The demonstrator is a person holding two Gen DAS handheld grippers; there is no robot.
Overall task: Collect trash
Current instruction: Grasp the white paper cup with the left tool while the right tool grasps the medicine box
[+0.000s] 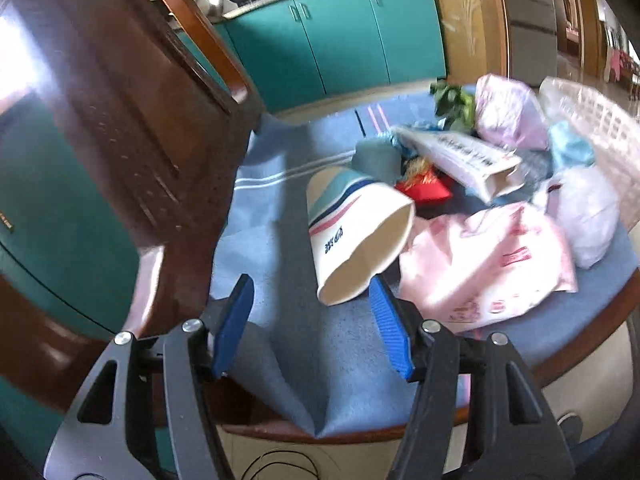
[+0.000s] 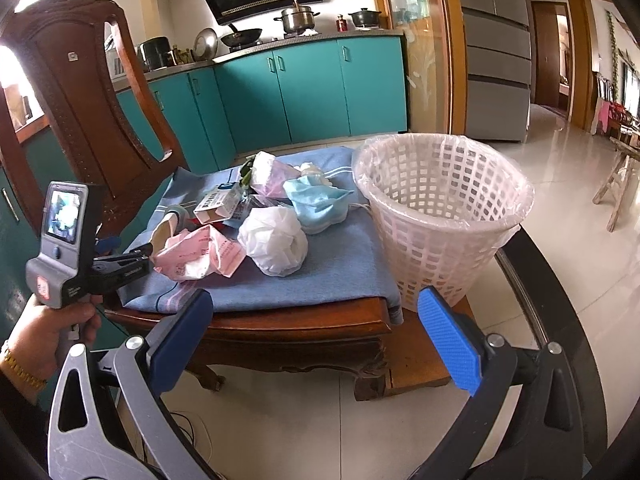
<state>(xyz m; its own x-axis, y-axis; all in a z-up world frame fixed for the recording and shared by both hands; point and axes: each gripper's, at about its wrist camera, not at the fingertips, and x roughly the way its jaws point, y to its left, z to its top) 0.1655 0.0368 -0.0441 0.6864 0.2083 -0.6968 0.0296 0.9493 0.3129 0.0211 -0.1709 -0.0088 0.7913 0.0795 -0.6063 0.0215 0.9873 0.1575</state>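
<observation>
**Trash pile on the chair seat, left claw right at the cup**

Trash is heaped on the blue cloth [image 2: 320,276] covering the wooden chair [image 2: 296,328] seat. Paper cup [image 1: 356,236] lies on its side toward the left edge, mouth facing the left gripper [image 1: 312,320], whose jaws stand spread with nothing pinched; the cup's rim sits just beside one blue pad. Next to it, a pink wrapper [image 1: 488,268], white bag [image 2: 276,244] and blue mask [image 2: 316,204] nearer the middle. White basket [image 2: 440,216] stands at the seat's right edge. Right gripper [image 2: 316,340] hangs wide open off the front edge, holding nothing.
</observation>
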